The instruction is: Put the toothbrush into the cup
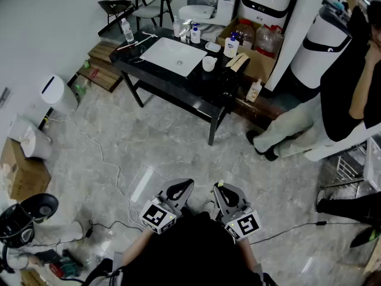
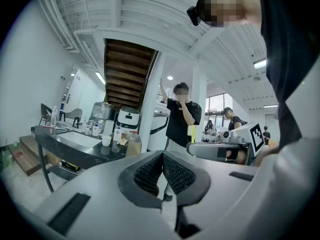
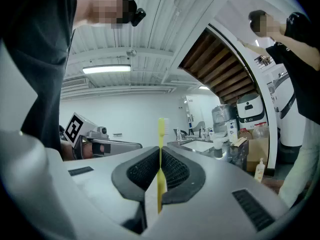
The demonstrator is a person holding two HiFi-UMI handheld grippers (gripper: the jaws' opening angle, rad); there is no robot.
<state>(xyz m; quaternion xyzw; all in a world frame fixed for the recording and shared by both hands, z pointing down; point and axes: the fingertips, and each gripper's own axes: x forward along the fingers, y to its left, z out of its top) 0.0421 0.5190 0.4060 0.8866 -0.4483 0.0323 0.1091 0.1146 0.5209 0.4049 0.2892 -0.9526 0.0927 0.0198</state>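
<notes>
1. The right claw (image 3: 160,159) is clamped on the yellow toothbrush (image 3: 161,134), bristles up. The left claw (image 2: 162,159) is pressed together, empty.
2. This looks like the carrying step, with both claws held close to the body.
3. Next, cross to the black desk (image 1: 196,92), well apart, and lower the toothbrush into the white cup (image 1: 209,64).

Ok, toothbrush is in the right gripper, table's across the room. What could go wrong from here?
1. The right gripper pinches the yellow toothbrush on its thin handle only; it may twist or slip during the walk.
2. Cables lie on the floor before the black table: a likely trip hazard.
3. The white cup is small and stands close to bottles; a misjudged drop could tip it.
</notes>
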